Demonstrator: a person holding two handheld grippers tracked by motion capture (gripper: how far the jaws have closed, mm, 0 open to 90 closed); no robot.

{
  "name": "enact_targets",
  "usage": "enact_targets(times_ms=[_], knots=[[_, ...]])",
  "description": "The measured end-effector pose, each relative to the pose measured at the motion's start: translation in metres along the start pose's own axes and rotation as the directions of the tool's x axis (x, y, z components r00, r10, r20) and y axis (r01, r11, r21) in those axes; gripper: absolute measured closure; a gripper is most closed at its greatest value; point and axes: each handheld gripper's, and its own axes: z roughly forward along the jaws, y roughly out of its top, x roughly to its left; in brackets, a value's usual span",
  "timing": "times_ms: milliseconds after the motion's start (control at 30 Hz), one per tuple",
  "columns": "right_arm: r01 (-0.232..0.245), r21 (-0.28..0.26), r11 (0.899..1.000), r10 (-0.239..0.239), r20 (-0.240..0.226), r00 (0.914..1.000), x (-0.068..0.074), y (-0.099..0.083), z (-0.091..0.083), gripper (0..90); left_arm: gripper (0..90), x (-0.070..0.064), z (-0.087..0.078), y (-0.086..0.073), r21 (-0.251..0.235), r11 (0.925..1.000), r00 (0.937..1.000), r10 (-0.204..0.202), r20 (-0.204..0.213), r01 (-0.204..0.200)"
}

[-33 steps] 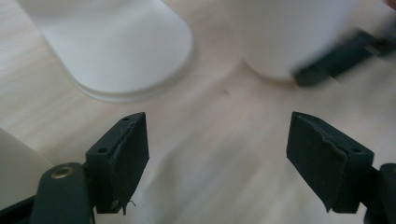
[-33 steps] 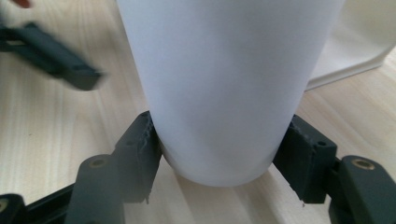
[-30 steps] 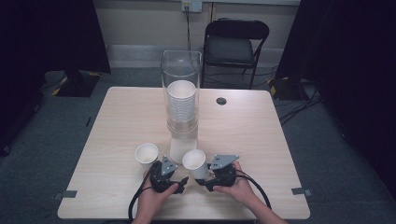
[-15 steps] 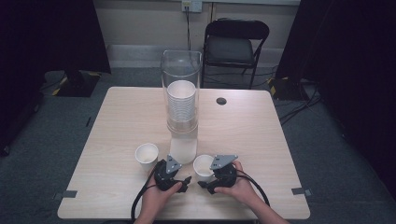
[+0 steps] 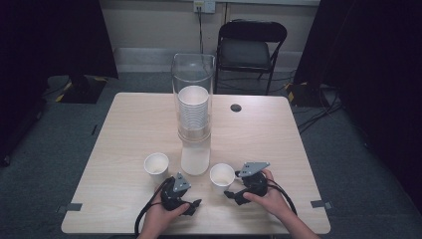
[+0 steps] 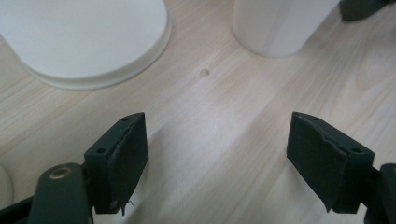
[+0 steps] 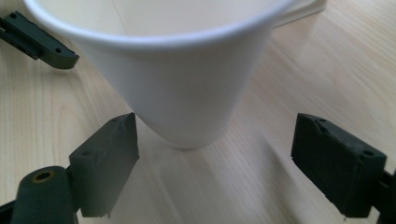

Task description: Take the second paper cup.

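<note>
Standing low in the frame, the paper cup (image 7: 187, 79) is not yet held by the wide-open right gripper (image 7: 215, 168). The jaws should be slid around it and closed softly, so it is not squashed. The left gripper (image 6: 233, 163) is wide open over bare table (image 6: 219, 121).

The high view looks forward and down from above the person's edge of the table (image 5: 124, 129), far enough back to take in the whole tabletop, the folding chair (image 5: 251, 47) and the wall behind. The left gripper view sits low and close to the wood, looking along its own spread jaws toward a white cup (image 6: 84, 39) and the dispenser base (image 6: 280, 23). The right gripper view is equally low and faces another paper cup (image 7: 177, 74) standing very near. All three views share the near strip of tabletop around the cups.
</note>
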Motion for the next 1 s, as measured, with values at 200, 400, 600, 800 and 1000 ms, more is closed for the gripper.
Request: enact_targets(times_ms=[200, 400, 600, 800, 1000], knots=[[-0.006, 0.002, 1.000, 0.006, 0.027, 0.9996, -0.007, -0.010, -0.015, 14.7, 19.9, 0.004, -0.007, -0.006, -0.008, 0.9999, 0.9999, -0.013, 0.010, 0.013], [-0.018, -0.001, 1.000, 0.018, 0.038, 0.9991, -0.012, -0.018, -0.028, 14.6, 19.9, 0.009, -0.011, -0.011, -0.005, 1.0000, 0.9998, -0.005, 0.021, 0.005], [-0.036, -0.002, 0.999, 0.036, 0.049, 0.9982, -0.018, -0.026, -0.037, 14.7, 19.9, 0.013, -0.017, -0.017, 0.002, 0.9999, 0.9996, 0.010, 0.028, -0.010], [-0.077, -0.004, 0.997, 0.077, 0.045, 0.9960, -0.022, -0.040, -0.043, 14.7, 19.8, 0.017, -0.022, -0.024, -0.002, 1.0000, 0.9993, 0.004, 0.038, -0.004], [-0.052, 0.018, 0.998, 0.051, 0.072, 0.9961, -0.022, -0.046, -0.051, 14.7, 19.6, 0.019, -0.027, -0.029, 0.001, 0.9999, 0.9984, 0.011, 0.056, -0.011]])
